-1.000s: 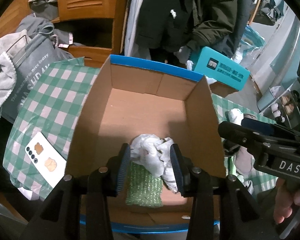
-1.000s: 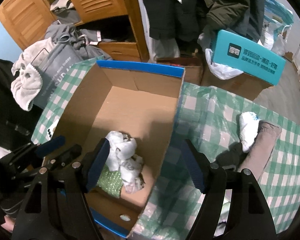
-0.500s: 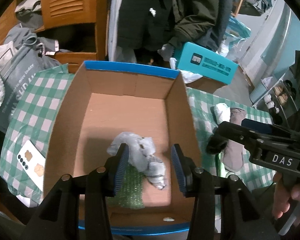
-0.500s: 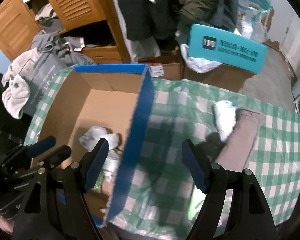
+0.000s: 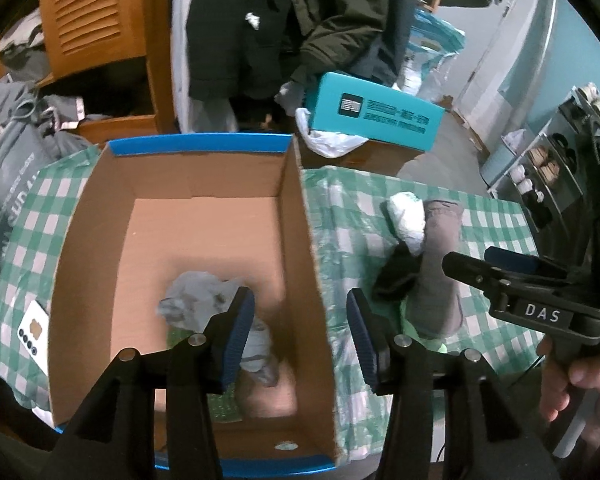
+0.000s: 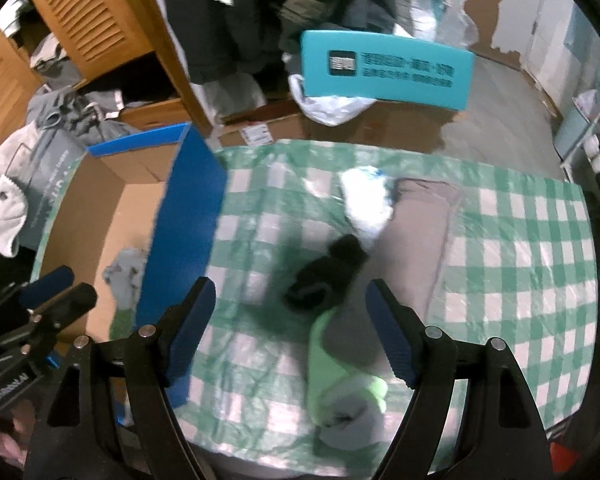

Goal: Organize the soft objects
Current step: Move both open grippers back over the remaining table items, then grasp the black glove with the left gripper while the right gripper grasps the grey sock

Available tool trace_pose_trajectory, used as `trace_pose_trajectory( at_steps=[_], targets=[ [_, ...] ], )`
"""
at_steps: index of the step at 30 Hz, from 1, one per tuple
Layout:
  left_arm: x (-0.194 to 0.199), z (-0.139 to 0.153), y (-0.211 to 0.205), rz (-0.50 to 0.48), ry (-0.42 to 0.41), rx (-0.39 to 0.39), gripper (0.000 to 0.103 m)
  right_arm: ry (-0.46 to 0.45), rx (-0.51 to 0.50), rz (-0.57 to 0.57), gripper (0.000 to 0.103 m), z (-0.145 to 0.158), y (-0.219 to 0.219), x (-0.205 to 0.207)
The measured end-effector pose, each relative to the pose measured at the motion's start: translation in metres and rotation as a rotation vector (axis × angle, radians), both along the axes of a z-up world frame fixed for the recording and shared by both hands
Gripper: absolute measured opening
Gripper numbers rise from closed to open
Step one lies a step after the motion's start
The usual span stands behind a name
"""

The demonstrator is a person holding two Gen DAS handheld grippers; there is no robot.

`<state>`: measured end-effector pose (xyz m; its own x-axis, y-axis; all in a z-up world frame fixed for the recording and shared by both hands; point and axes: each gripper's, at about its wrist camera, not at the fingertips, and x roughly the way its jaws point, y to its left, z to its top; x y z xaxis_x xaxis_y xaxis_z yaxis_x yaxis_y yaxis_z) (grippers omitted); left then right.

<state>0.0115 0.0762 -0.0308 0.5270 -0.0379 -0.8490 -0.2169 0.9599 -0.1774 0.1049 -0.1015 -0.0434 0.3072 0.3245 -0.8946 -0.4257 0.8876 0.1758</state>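
Jaws on both my grippers are holding nothing. My left gripper (image 5: 300,332) is opening astride the right wall of the box (image 5: 204,148), clear of the white wad (image 5: 204,300) lying on the box floor atop a green pad (image 5: 220,400). My right gripper (image 6: 290,334) is standing wide over the checked cloth (image 6: 520,240), with the black sock (image 6: 324,280) between and beyond its pads, untouched.

Step in hand, as I am judging it: one item is boxed and I am going for the next. That move is calling for a descent onto the sock, a firm pinch, then a lift clear over the box wall.

Sock is touching a grey cloth (image 6: 420,232); a white bundle (image 6: 366,204) is lying just behind, a green roll (image 6: 340,376) just in front. These neighbours are crowding the pinch and could be snagged along with it.
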Motion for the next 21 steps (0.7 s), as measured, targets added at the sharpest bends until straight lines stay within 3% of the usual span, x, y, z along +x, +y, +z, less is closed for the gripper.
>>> trace_pose_trajectory(
  at_steps=[8, 21],
  targets=[
    [0.016, 0.0, -0.029, -0.066, 0.007, 0.016, 0.051, 0.027, -0.029, -0.082, 0.078, -0.015, -0.041, 0.009],
    [0.045, -0.025, -0.068, -0.141, 0.071, 0.025, 0.054, 0.08, -0.042, -0.167, 0.078, -0.04, -0.082, 0.026]
  ],
)
